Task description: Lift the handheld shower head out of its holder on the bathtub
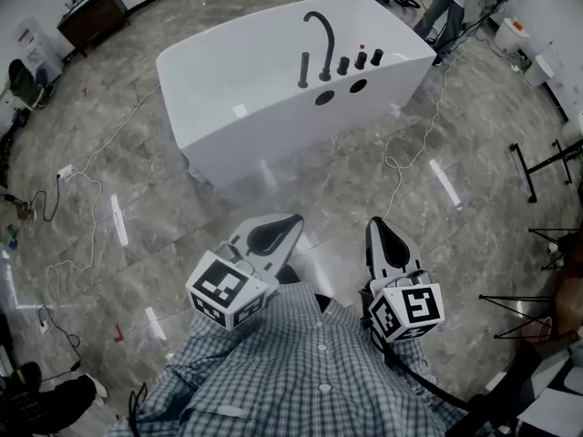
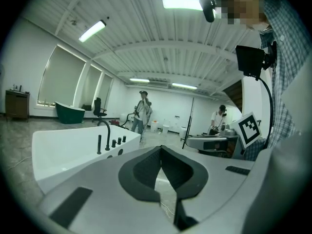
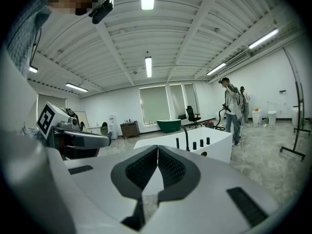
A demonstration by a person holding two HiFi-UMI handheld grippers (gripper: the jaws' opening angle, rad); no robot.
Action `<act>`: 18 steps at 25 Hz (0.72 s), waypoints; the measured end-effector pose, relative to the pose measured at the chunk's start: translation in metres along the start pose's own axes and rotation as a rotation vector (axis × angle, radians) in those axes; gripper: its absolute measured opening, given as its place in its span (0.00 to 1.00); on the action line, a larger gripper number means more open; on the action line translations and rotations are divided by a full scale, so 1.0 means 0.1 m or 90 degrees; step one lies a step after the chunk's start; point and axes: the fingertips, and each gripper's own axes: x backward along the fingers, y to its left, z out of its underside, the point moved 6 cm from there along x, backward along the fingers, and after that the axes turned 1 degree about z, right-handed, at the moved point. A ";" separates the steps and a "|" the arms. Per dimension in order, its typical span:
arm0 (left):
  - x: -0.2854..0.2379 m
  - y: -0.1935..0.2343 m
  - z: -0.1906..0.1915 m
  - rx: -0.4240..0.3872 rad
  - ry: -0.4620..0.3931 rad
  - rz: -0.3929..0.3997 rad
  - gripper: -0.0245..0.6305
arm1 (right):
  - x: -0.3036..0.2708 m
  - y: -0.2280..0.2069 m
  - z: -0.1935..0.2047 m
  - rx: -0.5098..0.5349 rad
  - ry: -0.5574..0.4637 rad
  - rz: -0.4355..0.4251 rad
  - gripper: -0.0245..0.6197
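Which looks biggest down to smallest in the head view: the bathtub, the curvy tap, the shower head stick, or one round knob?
1. bathtub, by far the biggest
2. curved tap
3. handheld shower head, shorter than the tap
4. knob, smallest

All sit on the same tub, so nearness barely changes this.

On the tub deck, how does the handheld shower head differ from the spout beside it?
The spout is tall and arches over into a hook; the handheld shower head is a shorter, straight upright rod. The handheld shower head stands at the row's end; the spout stands between it and the three knobs. Both are dark and stand on the white bathtub deck.
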 end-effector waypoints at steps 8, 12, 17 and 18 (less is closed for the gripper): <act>-0.21 0.22 -0.08 -0.006 -0.009 0.011 0.05 | -0.26 -0.13 -0.03 0.000 0.009 0.002 0.06; -0.38 0.52 -0.14 -0.001 -0.003 0.009 0.05 | -0.57 -0.21 -0.08 -0.002 0.016 0.005 0.06; -0.62 0.95 -0.24 0.005 0.009 0.009 0.05 | -1.04 -0.30 -0.16 -0.008 0.031 0.007 0.06; -0.67 1.05 -0.27 0.007 0.010 0.009 0.05 | -1.15 -0.31 -0.19 -0.009 0.031 0.007 0.06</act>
